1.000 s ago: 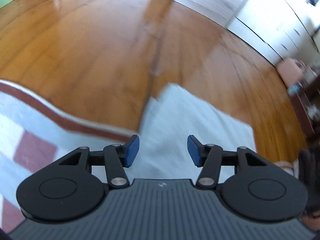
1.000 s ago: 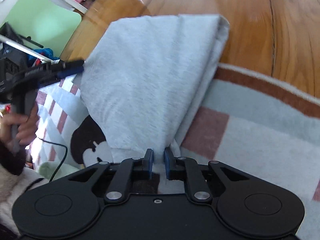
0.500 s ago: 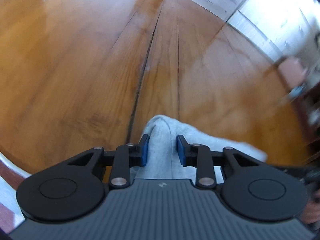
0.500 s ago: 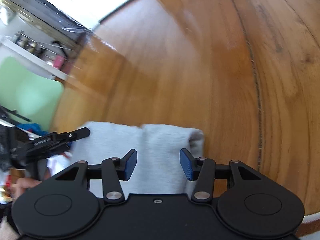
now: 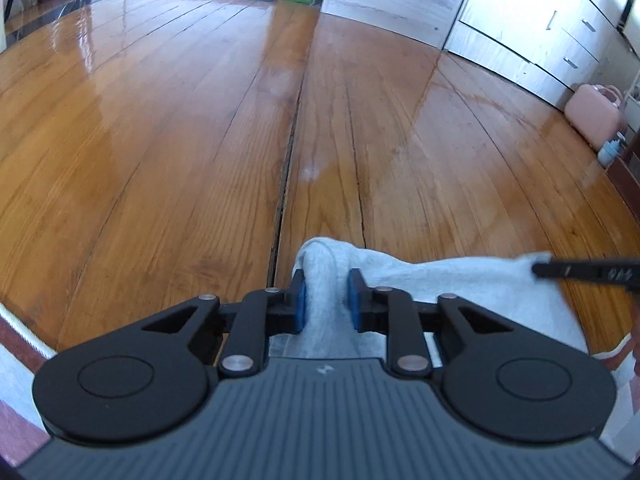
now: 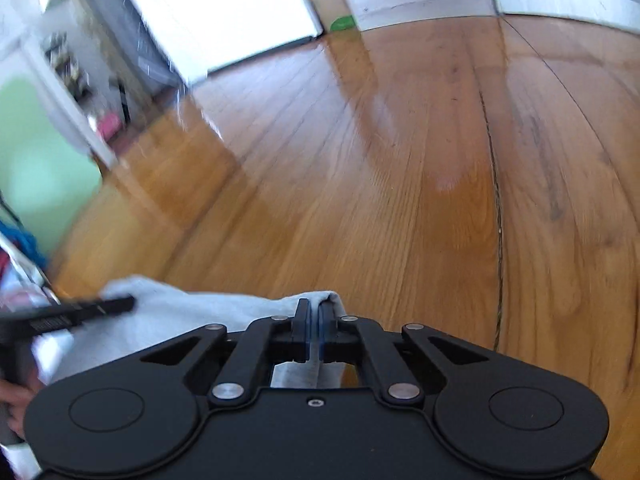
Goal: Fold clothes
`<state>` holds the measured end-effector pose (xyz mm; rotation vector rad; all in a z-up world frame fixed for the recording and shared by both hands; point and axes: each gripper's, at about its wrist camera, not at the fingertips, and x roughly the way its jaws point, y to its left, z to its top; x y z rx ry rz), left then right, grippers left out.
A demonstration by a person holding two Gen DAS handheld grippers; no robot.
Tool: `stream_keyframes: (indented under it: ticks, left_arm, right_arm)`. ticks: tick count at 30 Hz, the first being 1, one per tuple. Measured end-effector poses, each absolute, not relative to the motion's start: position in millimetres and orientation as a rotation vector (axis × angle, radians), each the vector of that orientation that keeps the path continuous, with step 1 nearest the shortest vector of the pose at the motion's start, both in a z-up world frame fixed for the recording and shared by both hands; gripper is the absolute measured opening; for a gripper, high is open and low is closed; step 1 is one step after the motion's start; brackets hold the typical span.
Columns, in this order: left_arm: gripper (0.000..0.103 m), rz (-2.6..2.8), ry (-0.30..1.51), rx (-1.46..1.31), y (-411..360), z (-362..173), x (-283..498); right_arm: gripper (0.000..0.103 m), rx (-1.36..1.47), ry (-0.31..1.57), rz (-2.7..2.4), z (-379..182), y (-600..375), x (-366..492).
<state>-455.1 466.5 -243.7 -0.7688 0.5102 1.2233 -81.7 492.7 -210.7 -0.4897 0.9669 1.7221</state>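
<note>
The left gripper point(image 5: 325, 296) is clamped on a bunched corner of the grey garment point(image 5: 460, 284), its blue pads pressed in on a thick roll of cloth, while the right gripper point(image 6: 314, 332) is pinched nearly closed on the opposite corner, only a thin layer of fabric between its pads. The garment's held edge runs straight between the two, its long axis crosswise to both tools, with each gripper at one end, neither nearer. The rest of the cloth drops back toward the person, over the wooden floor point(image 5: 200, 140) beside the rug point(image 5: 16, 344), so I judge the coming fold turns on carrying that edge level.
</note>
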Motion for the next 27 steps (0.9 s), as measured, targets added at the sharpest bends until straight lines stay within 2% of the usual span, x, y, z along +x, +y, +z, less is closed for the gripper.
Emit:
stream_keyframes:
  ticks: [1, 2, 3, 4, 7, 8, 11, 14, 16, 19, 22, 27]
  left_arm:
    - [0.036, 1.238, 0.511, -0.781, 470, -244, -455]
    - [0.044, 1.259, 0.514, -0.785, 469, -241, -458]
    - [0.045, 1.277, 0.509, -0.781, 469, -235, -459]
    - [0.046, 1.296, 0.502, -0.777, 468, -228, -460]
    - [0.046, 1.244, 0.513, -0.754, 454, -210, -458]
    - [0.047, 1.206, 0.521, -0.744, 446, -204, -456]
    - [0.046, 1.093, 0.546, -0.714, 425, -186, -450]
    - [0.04, 1.13, 0.759, -0.681, 414, -205, -436]
    - [0.038, 1.188, 0.837, -0.732, 412, -218, -445]
    - [0.044, 1.249, 0.769, -0.884, 410, -221, -477]
    - [0.051, 1.275, 0.813, -0.84, 405, -222, -473]
    - [0.054, 1.316, 0.85, -0.811, 404, -216, -470]
  right_arm:
    - [0.005, -0.509, 1.0, 1.691, -214, 494, -78]
    - [0.011, -0.529, 1.033, 1.66, -217, 495, -74]
    - [0.017, -0.536, 1.013, 1.635, -214, 490, -71]
    - [0.029, -0.539, 0.976, 1.612, -209, 483, -69]
    - [0.03, -0.464, 0.965, 1.645, -189, 453, -65]
    - [0.033, -0.424, 0.983, 1.684, -183, 441, -64]
    - [0.034, -0.499, 0.973, 1.742, -185, 422, -84]
    - [0.037, -0.59, 0.956, 1.794, -189, 403, -106]
    - [0.037, -0.652, 0.943, 1.827, -191, 391, -121]
    - [0.038, -0.746, 0.923, 1.875, -195, 372, -143]
    - [0.042, -0.752, 0.97, 1.893, -196, 358, -141]
    - [0.056, -0.656, 1.127, 1.883, -194, 341, -110]
